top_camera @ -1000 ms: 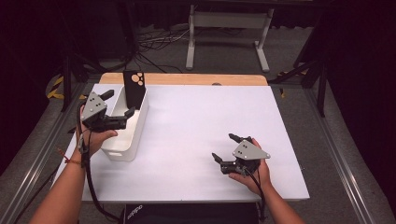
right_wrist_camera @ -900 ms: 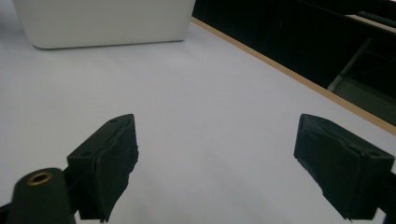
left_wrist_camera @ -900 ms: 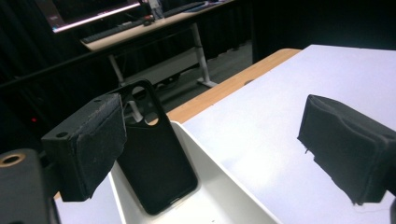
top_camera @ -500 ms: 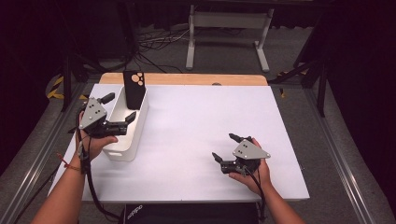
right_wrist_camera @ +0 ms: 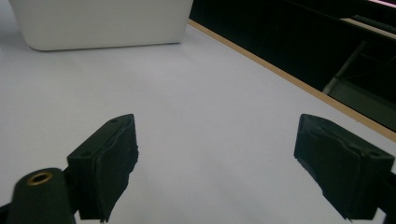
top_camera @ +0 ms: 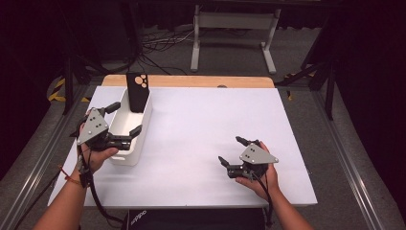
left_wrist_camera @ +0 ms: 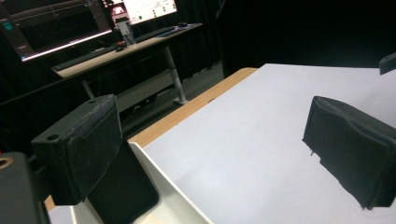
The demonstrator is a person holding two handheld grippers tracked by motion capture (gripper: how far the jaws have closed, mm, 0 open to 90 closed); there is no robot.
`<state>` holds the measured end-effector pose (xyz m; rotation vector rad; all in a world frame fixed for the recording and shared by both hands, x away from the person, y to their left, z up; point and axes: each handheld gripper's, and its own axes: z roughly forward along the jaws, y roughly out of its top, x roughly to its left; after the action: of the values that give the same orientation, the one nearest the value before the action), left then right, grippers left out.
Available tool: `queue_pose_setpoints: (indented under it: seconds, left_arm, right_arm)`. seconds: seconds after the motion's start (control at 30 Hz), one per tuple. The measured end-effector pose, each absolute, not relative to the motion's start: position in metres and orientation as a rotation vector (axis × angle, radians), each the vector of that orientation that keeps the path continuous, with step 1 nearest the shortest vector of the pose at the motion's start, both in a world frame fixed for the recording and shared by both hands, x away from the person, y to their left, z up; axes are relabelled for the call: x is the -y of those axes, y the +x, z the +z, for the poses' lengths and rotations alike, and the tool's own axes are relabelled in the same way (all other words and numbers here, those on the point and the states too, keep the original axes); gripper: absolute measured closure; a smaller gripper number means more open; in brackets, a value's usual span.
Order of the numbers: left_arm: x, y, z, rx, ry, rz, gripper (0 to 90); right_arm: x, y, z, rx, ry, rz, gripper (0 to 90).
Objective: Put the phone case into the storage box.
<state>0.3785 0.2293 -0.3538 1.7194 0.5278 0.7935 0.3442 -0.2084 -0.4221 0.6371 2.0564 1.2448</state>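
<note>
High view: the left tool (top_camera: pixel 123 120) hovers over the near end of the white bin (top_camera: pixel 125 133), its jaws spread wide, one over the bin's outer wall and one over the inner wall. A black phone case (top_camera: pixel 138 92) stands upright in the bin, ahead of this tool and leaning on the far end wall, camera cutouts at the top. The jaws touch neither case nor bin, as far as can be seen.

Left gripper view: the two pads stand well apart with nothing between them. The case (left_wrist_camera: pixel 126 189) lies low and just behind the left pad (left_wrist_camera: pixel 81 147); the bin rim (left_wrist_camera: pixel 163 179) runs beneath.

The right tool (top_camera: pixel 235 152) rests low over the bare table (top_camera: pixel 201 120), well to the side of the bin. Right gripper view: its jaws stand apart and empty, with the bin wall (right_wrist_camera: pixel 100 23) far ahead.

Step in hand, as judged: approach to the case for removal from the bin.

Next move, as judged:
1. Advance the left tool forward along the bin.
2. Align the jaws across the thin faces of the case.
3. Close on the upper part, clear of the bin walls.
4. Lift straight up.

The right tool may steady the bin if it shifts.
</note>
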Motion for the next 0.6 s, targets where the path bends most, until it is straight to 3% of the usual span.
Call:
queue_pose_setpoints:
  seconds: [0.6]
  left_arm:
    - [-0.22, 0.353, -0.362, -0.481, 1.689, 0.777, 3.8]
  right_arm:
    - [0.208, 0.339, -0.417, -2.04, 0.625, 1.255, 14.0]
